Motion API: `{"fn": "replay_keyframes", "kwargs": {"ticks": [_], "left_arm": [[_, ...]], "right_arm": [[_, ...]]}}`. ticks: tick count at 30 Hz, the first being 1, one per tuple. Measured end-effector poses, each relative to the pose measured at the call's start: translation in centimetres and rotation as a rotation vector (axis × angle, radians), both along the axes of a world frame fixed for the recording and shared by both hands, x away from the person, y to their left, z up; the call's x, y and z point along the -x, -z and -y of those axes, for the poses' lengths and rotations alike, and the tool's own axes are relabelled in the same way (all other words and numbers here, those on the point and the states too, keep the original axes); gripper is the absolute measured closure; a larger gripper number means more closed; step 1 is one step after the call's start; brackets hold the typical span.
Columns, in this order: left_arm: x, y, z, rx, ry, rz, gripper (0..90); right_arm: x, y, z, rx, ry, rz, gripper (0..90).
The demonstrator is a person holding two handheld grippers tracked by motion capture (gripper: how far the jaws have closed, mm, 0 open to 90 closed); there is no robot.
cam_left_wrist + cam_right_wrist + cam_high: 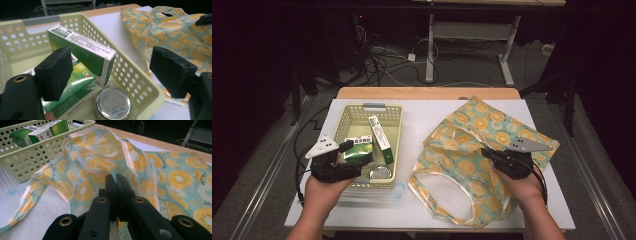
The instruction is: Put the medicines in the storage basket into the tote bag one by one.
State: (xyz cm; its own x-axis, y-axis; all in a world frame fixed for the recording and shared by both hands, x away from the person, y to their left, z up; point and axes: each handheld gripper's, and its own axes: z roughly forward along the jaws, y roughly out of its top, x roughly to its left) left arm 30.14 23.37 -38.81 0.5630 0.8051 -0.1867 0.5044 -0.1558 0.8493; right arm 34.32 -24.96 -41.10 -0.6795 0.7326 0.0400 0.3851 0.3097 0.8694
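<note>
A: High view first. What is lying where?

B: The left gripper [353,156] is hovering over the near end of the basket [343,116], above the green carton [358,153]. The right gripper [490,154] is resting on the orange-print bag [472,150], which is spreading across the right half of the worktop [422,112].

A: Left gripper view?

B: Its fingers [55,72] are standing wide apart, pressing on nothing. The green carton [75,97] is lying below them inside the basket [132,72], touching a longer green-and-white box [85,53], with a round tin [113,103] just beside both.

A: Right gripper view?

B: Its fingers [111,187] are sitting tightly together, pinching a fold of the bag [105,152], which is rising in front of them. The basket [22,157] is standing beyond, at the left.
</note>
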Motion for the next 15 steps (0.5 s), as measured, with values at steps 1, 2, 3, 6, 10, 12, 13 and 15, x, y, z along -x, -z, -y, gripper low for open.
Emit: {"fn": "replay_keyframes", "kwargs": {"ticks": [1, 2, 3, 6, 10, 12, 13, 15], "left_arm": [[-0.3, -0.1, 0.2, -0.008, -0.003, -0.004, 21.8], [-0.6, -0.1, 0.3, -0.008, 0.006, -0.013, 25.6], [-1.0, 0.0, 0.4, -0.002, 0.012, -0.023, 32.4], [-1.7, 0.2, 0.6, 0.013, 0.030, -0.044, 55.2], [-2.5, 0.3, 1.5, -0.030, 0.049, -0.053, 81.3], [-3.0, 0.4, 1.8, -0.022, 0.068, -0.069, 87.8], [-3.3, 0.5, 2.1, -0.029, 0.079, -0.082, 87.9], [-3.5, 0.4, 2.3, -0.047, 0.089, -0.090, 87.9]], "right_arm": [[0.0, 0.0, 0.0, 0.001, -0.001, -0.003, 90.0], [0.0, 0.0, 0.0, -0.001, -0.002, -0.001, 90.0], [-0.1, 0.0, 0.0, -0.001, -0.002, -0.001, 90.0], [0.0, 0.1, 0.0, -0.003, -0.003, -0.007, 90.0], [0.1, 0.2, -0.1, 0.004, -0.008, -0.003, 90.0], [0.1, 0.2, 0.1, -0.006, -0.005, -0.008, 90.0], [0.0, 0.2, 0.2, -0.011, -0.006, -0.010, 90.0], [0.0, 0.3, 0.2, -0.013, -0.007, -0.010, 90.0]]}}
